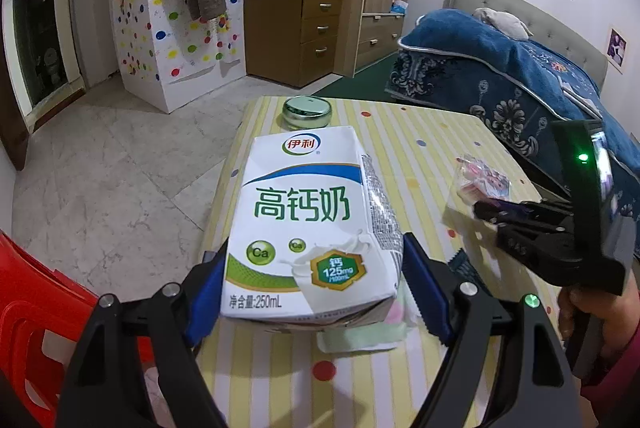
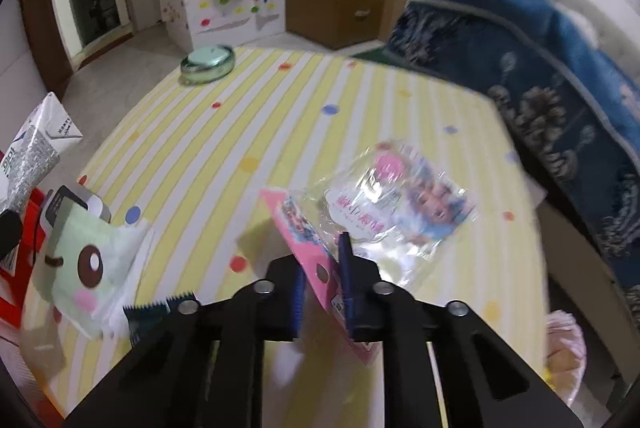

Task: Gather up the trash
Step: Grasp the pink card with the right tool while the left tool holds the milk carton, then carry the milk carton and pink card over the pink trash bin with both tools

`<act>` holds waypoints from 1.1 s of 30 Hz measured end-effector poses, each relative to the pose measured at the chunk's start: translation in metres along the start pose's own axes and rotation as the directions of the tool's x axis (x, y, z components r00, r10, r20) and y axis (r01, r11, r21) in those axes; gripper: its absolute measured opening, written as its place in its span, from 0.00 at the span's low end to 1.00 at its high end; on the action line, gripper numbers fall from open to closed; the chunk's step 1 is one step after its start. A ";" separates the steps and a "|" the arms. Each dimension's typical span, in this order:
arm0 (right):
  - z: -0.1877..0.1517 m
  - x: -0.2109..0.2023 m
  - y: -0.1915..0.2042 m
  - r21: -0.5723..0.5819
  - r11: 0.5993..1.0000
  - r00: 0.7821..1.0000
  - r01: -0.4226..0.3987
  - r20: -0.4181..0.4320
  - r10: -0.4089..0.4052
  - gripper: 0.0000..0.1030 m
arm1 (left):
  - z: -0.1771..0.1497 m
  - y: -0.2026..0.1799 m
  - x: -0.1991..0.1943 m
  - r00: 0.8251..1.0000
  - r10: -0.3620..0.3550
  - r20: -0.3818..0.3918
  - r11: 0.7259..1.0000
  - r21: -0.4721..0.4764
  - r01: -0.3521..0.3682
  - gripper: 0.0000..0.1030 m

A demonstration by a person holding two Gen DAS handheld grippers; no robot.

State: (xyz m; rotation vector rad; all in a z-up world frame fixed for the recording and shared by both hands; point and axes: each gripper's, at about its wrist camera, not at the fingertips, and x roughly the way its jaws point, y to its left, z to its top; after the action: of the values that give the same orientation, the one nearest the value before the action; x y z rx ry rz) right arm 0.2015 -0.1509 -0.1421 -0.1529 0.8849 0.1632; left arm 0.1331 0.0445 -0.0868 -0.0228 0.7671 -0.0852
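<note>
A white milk carton (image 1: 304,207) with green lettering sits between the blue pads of my left gripper (image 1: 314,268), which press on its two sides. The right wrist view shows this carton (image 2: 36,143) raised at the far left. My right gripper (image 2: 322,284) is shut on a pink card and clear plastic wrapper (image 2: 392,203), pinching its near edge above the striped tablecloth (image 2: 280,115). From the left wrist, that right gripper (image 1: 486,209) and its wrapper (image 1: 482,179) appear at the right, with a hand on the handle.
A round green tin (image 1: 307,111) stands at the table's far edge. A pale green tissue pack with a cartoon face (image 2: 88,264) and a dark green scrap (image 2: 156,308) lie near me. A red chair (image 1: 40,308) is left; a blue-blanketed bed (image 2: 540,67) right.
</note>
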 end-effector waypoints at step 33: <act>-0.130 -0.199 -0.131 0.318 0.946 0.955 0.063 0.257 -0.150 0.00 | -0.038 -0.171 -0.058 0.956 -0.293 -0.015 0.918 0.275 0.286 0.76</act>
State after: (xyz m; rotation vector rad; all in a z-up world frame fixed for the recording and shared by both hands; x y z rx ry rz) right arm 0.0062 -0.3204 -0.0603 0.1116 0.6083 -0.0572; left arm 0.0537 -0.1208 -0.0653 0.1268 0.7158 -0.4728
